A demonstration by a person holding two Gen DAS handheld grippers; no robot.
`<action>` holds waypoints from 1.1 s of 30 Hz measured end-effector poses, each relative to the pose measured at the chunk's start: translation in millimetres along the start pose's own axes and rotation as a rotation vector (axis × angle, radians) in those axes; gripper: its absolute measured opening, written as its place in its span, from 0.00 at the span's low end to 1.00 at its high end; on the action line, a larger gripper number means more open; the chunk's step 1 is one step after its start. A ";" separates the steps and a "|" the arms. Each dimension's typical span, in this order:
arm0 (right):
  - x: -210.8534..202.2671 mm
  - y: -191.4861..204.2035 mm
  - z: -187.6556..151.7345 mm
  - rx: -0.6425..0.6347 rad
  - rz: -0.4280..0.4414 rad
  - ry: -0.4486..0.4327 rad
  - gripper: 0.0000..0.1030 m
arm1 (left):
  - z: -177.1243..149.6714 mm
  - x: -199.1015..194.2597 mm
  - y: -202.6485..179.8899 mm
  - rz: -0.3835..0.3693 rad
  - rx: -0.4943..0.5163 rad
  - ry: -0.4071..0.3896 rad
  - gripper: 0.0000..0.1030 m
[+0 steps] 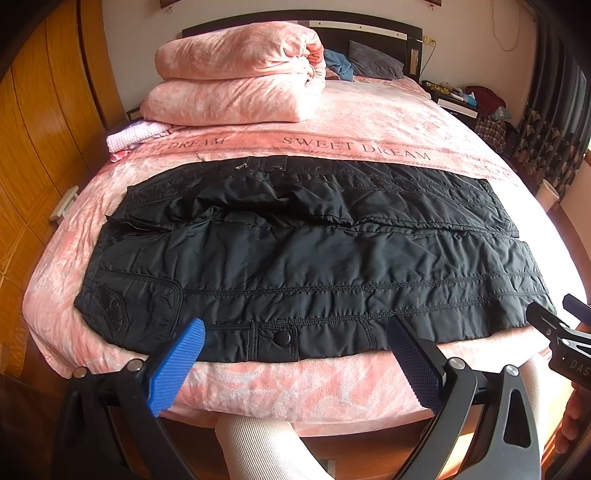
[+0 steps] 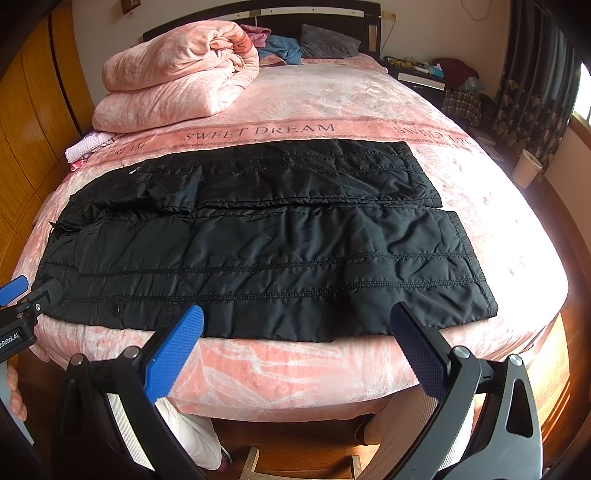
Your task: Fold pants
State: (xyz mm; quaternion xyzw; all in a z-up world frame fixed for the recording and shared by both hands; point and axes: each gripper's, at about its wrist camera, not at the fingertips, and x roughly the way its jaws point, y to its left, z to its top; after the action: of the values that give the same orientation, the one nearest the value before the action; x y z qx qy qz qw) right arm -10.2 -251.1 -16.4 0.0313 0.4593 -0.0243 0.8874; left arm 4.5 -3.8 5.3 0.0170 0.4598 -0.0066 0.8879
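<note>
Black padded pants (image 1: pixel 314 258) lie flat across the near end of a pink bed, waist at the left, leg cuffs at the right; they also show in the right wrist view (image 2: pixel 258 251). My left gripper (image 1: pixel 295 328) is open and empty, hovering at the bed's near edge over the pants' waist half. My right gripper (image 2: pixel 297 317) is open and empty, at the near edge over the leg half. The right gripper shows at the right edge of the left wrist view (image 1: pixel 554 321). The left gripper shows at the left edge of the right wrist view (image 2: pixel 22 291).
A folded pink duvet (image 1: pixel 240 74) lies at the bed's far left by the headboard (image 1: pixel 369 29). Wooden wardrobe doors (image 1: pixel 33 147) stand at the left. A cluttered nightstand (image 2: pixel 424 74) and curtains (image 2: pixel 535 92) are at the right. The person's legs (image 1: pixel 266 446) are below the bed edge.
</note>
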 end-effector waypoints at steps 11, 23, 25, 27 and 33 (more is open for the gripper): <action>3.9 -2.2 -1.1 0.004 0.000 0.008 0.98 | 1.2 0.9 -0.2 0.002 0.001 0.003 0.96; 14.7 -5.9 2.0 0.011 -0.002 0.031 0.98 | 6.5 11.2 -3.5 0.007 0.014 0.019 0.97; 16.2 -5.6 2.3 0.009 0.000 0.035 0.98 | 6.6 12.3 -3.3 0.010 0.014 0.020 0.97; 17.0 -5.4 2.8 0.007 0.001 0.036 0.98 | 6.7 12.8 -3.4 0.012 0.013 0.022 0.96; 19.9 -11.9 10.6 -0.008 0.024 0.032 0.98 | 11.2 17.6 -0.2 -0.063 -0.007 0.044 0.96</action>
State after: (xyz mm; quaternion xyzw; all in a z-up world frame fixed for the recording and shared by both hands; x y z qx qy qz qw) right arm 9.0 -264.0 -26.9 0.0336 0.4730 -0.0112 0.8804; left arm 23.8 -4.2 -2.6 -0.0004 0.4794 -0.0325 0.8770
